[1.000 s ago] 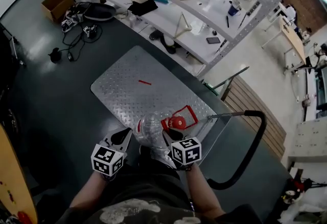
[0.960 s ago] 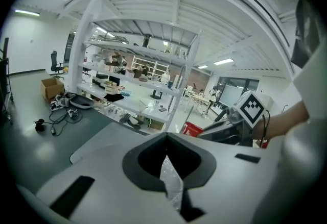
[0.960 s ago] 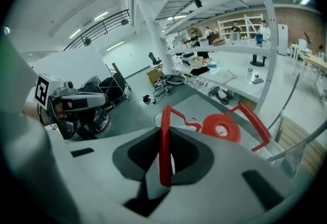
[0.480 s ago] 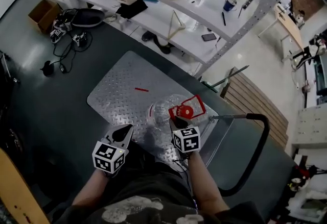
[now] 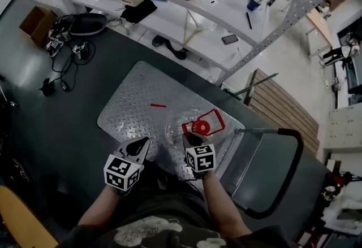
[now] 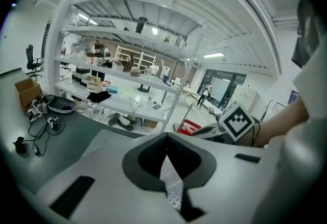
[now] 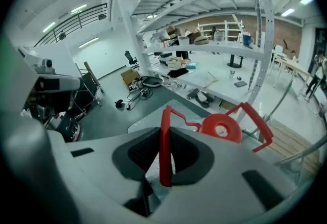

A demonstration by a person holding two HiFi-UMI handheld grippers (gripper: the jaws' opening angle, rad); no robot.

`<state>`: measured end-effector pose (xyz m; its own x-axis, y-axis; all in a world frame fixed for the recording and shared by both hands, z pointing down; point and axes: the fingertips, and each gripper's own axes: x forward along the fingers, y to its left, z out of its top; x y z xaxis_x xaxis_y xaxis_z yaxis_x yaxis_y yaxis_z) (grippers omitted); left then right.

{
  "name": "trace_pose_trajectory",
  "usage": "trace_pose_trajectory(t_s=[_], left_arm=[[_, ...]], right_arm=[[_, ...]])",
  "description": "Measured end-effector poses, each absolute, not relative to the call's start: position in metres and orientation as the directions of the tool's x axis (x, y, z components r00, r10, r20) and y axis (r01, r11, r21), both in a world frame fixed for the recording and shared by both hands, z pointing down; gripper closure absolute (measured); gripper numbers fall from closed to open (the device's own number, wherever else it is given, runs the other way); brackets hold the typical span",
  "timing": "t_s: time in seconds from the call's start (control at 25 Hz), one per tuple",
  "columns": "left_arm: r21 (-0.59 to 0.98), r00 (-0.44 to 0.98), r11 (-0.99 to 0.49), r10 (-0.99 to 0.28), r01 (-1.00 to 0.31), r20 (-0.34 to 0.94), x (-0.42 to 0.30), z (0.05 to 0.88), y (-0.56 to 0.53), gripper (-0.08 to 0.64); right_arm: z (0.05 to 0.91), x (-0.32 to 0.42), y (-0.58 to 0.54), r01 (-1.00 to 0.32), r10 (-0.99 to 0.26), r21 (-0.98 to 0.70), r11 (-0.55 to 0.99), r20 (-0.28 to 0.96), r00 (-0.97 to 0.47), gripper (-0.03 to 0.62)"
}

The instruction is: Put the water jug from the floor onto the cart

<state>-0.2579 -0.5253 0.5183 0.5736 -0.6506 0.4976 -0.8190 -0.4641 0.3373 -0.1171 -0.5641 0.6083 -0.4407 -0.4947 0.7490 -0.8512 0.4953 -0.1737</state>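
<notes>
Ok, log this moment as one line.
right gripper: shut on red handle | left gripper: shut, empty | jug: above cart

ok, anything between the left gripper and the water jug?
No. In the head view only bare diamond-plate cart deck lies between the left gripper and the water jug.

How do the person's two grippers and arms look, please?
The left gripper and right gripper are alike: pale grey bodies, dark pointed jaws, a white cube with black square markers. Sleeves leave the forearms bare; a thin dark band circles the right wrist.
</notes>
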Motion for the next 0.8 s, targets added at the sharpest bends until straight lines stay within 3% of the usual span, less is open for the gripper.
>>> trace_pose_trajectory(t_s=[0.6,0.8], left_arm=[[0.336,0.670,-0.587,-0.569,-0.737,0.476,-0.273,0.520,-0.538,0.554],[0.348,0.691,-0.604,-0.545,-0.717,0.475,-0.270,0.524,-0.538,0.554]], right_arm=[[0.623,-0.162,-0.542,-0.844,-0.450,-0.244,0.478,0.757,-0.474,0.558],[0.611,-0.163,-0.540,-0.846,-0.484,-0.281,0.454,0.719,-0.499,0.510]])
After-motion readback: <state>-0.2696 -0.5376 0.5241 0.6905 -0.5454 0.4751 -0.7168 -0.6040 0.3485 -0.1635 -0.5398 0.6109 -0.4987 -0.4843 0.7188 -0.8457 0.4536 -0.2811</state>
